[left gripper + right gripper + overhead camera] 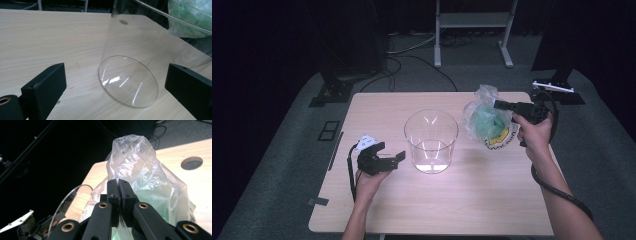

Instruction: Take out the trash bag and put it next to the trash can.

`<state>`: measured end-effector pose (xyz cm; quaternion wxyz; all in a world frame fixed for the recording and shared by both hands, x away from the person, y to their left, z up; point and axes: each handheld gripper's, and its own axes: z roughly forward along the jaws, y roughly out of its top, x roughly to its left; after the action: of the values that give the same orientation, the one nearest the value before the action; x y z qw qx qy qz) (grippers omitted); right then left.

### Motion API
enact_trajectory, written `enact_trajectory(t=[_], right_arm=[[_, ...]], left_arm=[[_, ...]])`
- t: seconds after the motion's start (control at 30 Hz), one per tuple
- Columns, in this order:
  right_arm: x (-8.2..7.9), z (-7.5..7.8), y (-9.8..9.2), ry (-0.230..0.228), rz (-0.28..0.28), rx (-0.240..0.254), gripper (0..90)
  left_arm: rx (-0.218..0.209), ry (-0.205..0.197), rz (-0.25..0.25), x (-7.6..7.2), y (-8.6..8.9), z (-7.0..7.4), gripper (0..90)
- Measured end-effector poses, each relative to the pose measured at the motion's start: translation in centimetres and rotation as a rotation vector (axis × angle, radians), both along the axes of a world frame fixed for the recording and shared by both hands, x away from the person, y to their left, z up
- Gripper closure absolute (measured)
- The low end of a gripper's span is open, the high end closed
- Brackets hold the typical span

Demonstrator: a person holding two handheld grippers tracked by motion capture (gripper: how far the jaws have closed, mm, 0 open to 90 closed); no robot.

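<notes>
High view: at lower left my left gripper sits with jaws apart beside the clear round plastic container at centre. Right gripper view: my right gripper is pinched on the crinkled clear plastic bag of green contents, centre frame

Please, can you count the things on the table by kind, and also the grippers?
Clear container: 1
Plastic bag with green contents: 1
Grippers: 2, the left gripper and the right gripper
Total: 4
</notes>
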<state>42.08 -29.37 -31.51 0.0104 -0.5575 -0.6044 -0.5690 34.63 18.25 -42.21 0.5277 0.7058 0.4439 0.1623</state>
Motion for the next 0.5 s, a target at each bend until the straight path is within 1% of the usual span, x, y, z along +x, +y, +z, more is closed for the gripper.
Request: enact_trajectory(t=[0.1, 0.33, 0.5], right_arm=[[0.2, -1.1, 0.0, 0.019, -0.001, -0.003, 88.8], [0.9, -4.0, 0.6, 0.067, -0.002, 0.012, 88.8], [1.3, -5.8, 1.2, 0.093, -0.002, 0.01, 88.8]], left_arm=[[-0.003, -0.001, 0.002, 0.0, 0.0, 0.0, 2.5], [-0.016, 0.002, 0.004, 0.0, 0.2, 0.0, 2.5], [-0.013, -0.003, 0.005, 0.0, 0.3, 0.1, 2.5]])
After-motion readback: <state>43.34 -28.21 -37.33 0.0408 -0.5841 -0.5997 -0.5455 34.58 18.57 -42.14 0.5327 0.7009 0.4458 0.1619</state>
